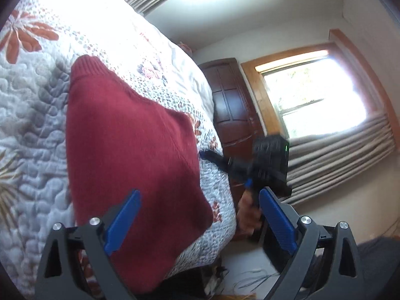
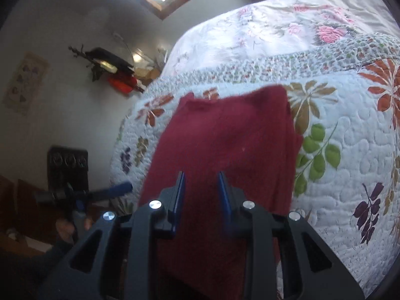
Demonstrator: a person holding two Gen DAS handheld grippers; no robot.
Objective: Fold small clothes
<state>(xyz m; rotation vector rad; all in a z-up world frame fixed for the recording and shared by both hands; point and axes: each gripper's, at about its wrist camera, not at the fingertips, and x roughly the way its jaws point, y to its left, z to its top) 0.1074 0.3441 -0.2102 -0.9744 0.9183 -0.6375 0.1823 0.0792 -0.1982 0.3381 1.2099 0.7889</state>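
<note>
Across the middle of both wrist views I see the dark red knitted sweater (image 1: 130, 155) lying on the white quilted bedspread with a leaf and flower print (image 1: 32, 115), close to the edge of the bed. In the left wrist view the sweater runs from the upper left of the frame down to the lower centre, its ribbed hem end at the top. My left tongs (image 1: 200, 222) stand wide apart at the bottom of that frame, blue pads (image 1: 122, 222) holding nothing; the left pad sits over the sweater, the right one over the floor side. To the right of centre there, blurred, I see my right tongs (image 1: 207, 155) with their tip just at the sweater's edge, a hand (image 1: 247, 215) gripping the handle below. In the right wrist view those right tongs (image 2: 201, 195) are parted with a narrow gap, over the sweater, clamped on nothing I can make out. At the lower left of that frame the left tongs (image 2: 122, 188) appear, blurred. A wooden-framed window (image 1: 312, 95) and grey curtains (image 1: 337, 160) fill the right of the left wrist view.
</note>
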